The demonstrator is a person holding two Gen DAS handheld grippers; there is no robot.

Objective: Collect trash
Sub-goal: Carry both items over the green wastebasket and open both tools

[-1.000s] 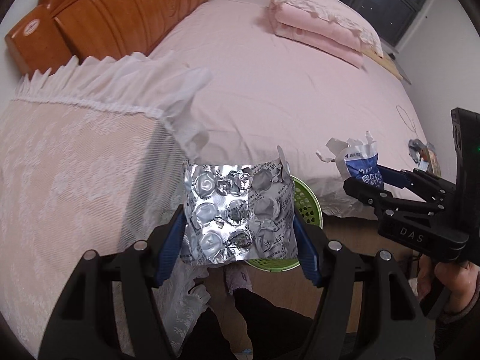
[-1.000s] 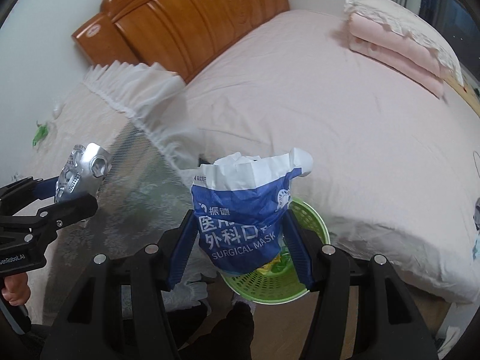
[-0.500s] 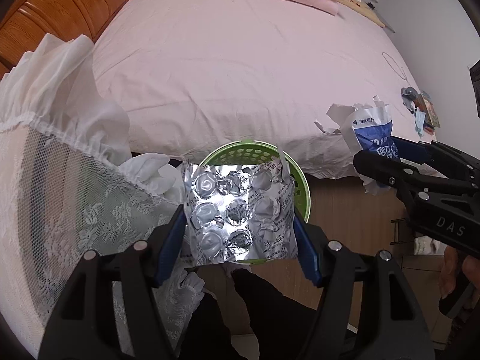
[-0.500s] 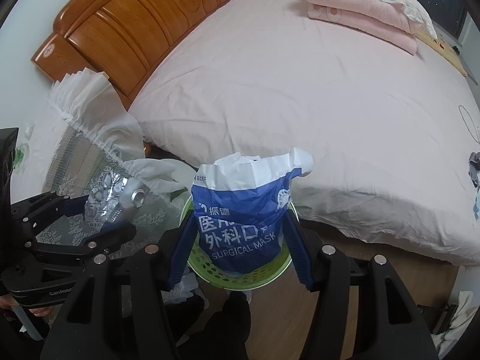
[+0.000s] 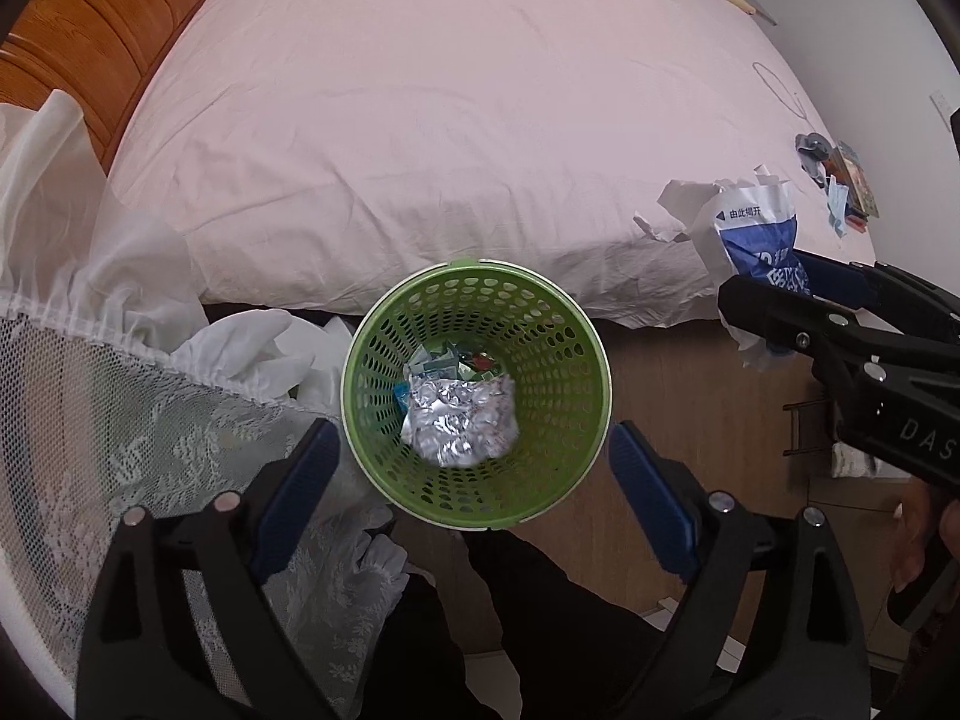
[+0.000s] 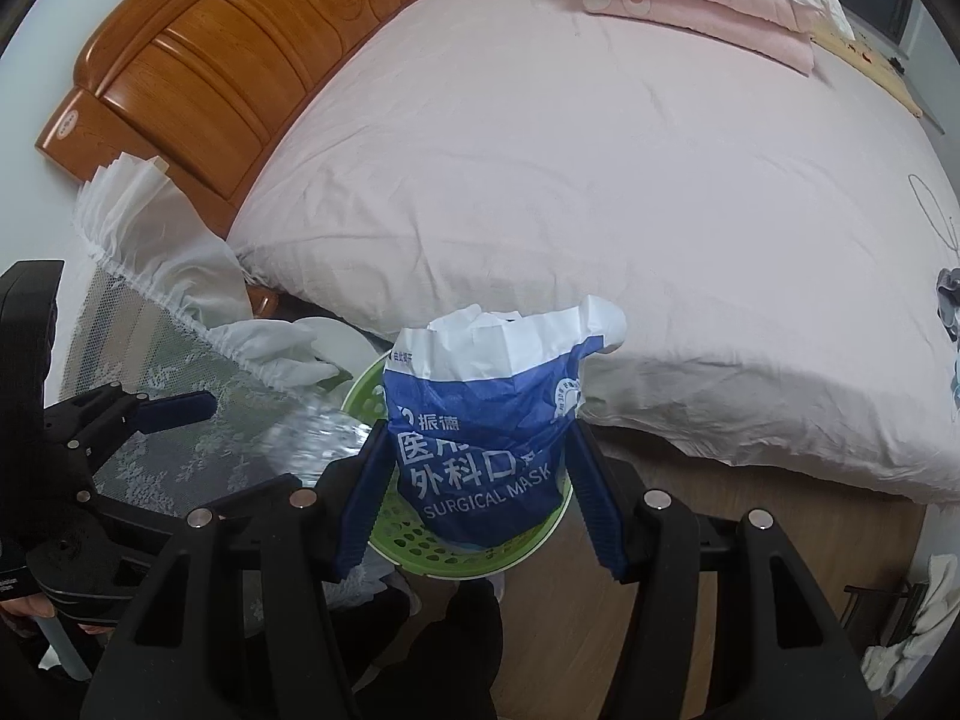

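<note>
A green perforated trash basket point(image 5: 576, 324) stands on the floor beside the bed. A silver foil blister pack point(image 5: 459, 417) lies inside it on other scraps. My left gripper point(image 5: 474, 468) is open and empty, right above the basket. My right gripper point(image 6: 471, 480) is shut on a blue and white surgical mask bag point(image 6: 486, 420), held above the basket point(image 6: 414, 534). That bag also shows in the left wrist view point(image 5: 759, 240), to the right of the basket. A blurred silver shape point(image 6: 318, 435) shows at the basket's left rim in the right wrist view.
A pink bed point(image 5: 456, 120) with a wooden headboard point(image 6: 228, 60) fills the far side. A white lace cloth point(image 5: 108, 420) covers a surface at the left. Folded pink bedding point(image 6: 696, 6) lies at the bed's far end. Small items point(image 5: 840, 174) sit at the bed's right edge.
My left gripper opened and let go of the foil blister pack, which dropped into the green basket. Both grippers moved closer over the basket. The right gripper still holds the mask bag.
</note>
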